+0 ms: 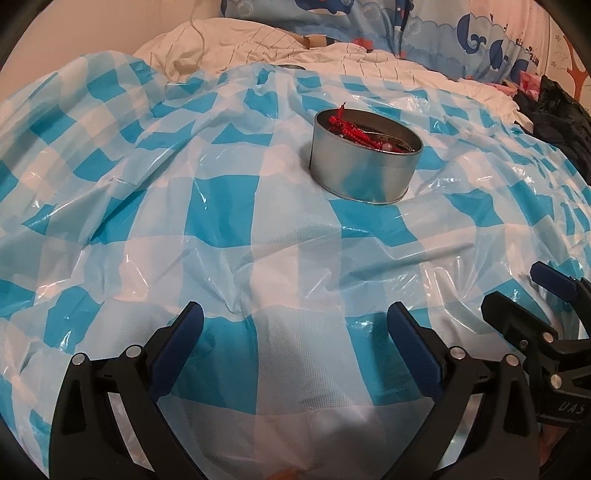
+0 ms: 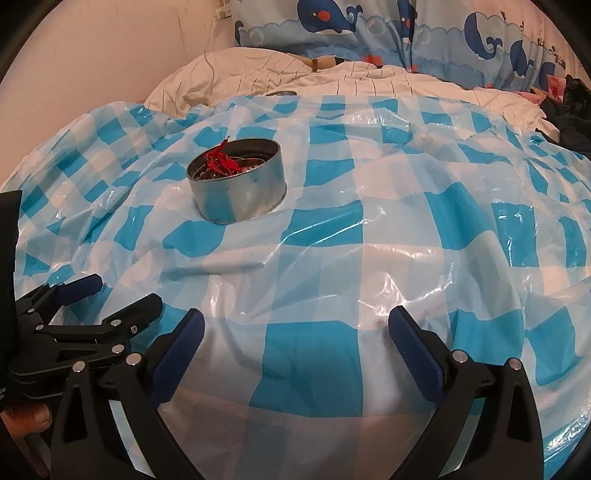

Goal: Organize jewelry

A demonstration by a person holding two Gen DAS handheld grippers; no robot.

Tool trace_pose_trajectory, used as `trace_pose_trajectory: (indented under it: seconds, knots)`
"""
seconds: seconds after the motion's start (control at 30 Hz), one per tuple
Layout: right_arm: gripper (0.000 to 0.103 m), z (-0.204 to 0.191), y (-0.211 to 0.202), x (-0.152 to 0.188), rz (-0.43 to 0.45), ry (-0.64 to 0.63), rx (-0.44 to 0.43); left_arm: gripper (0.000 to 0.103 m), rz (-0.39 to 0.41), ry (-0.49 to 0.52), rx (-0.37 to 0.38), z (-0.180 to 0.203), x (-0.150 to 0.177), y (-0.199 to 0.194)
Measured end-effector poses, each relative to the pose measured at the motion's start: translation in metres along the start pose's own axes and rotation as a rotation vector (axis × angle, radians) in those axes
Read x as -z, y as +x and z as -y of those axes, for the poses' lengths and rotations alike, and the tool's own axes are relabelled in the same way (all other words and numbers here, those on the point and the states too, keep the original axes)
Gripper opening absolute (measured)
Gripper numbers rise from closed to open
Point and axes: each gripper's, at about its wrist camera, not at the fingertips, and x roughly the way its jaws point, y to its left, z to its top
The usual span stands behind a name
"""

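Note:
A round silver tin (image 1: 365,162) stands on the blue and white checked plastic sheet (image 1: 229,206), a little right of centre in the left wrist view. Red braided cord jewelry (image 1: 345,123) and some beads lie in it, one cord end poking over the rim. My left gripper (image 1: 295,314) is open and empty, well short of the tin. The right wrist view has the tin (image 2: 240,186) and red cord (image 2: 221,158) at upper left. My right gripper (image 2: 295,317) is open and empty too. Each gripper shows in the other's view, the right (image 1: 521,291) and the left (image 2: 123,295), side by side.
The sheet covers a bed and is wrinkled. Behind it lie a white striped quilt (image 2: 295,70) and a whale-print pillow (image 2: 369,26). Dark clothing (image 1: 554,114) sits at the far right. A wall (image 2: 110,55) with a hanging cable closes the left side.

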Motion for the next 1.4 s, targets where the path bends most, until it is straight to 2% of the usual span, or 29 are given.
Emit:
trace_pose_trajectory:
  seconds: [0.37,0.53,0.6,0.9,1.07,1.4]
  knots:
    - [0.096,-0.001,0.002,0.000,-0.010,-0.002,-0.002,0.095,0.000,-0.013,-0.020,-0.001,-0.002,0.002]
    - [0.096,-0.001,0.002,0.001,-0.011,-0.002,-0.003,0.095,-0.036,-0.022,-0.060,-0.003,-0.005,0.006]
    - [0.096,-0.001,0.002,0.001,-0.011,-0.002,-0.003,0.095,-0.027,-0.019,-0.063,-0.002,-0.004,0.005]
    - [0.096,-0.001,0.002,0.001,-0.011,-0.002,-0.002,0.095,-0.023,-0.017,-0.034,-0.002,-0.006,0.004]
    - [0.096,-0.001,0.002,0.001,-0.011,-0.002,-0.002,0.095,0.006,0.030,-0.118,0.006,-0.004,-0.002]
    - [0.096,-0.002,0.002,0.001,-0.012,-0.002,-0.002,0.095,0.028,0.013,-0.067,0.005,-0.005,-0.008]
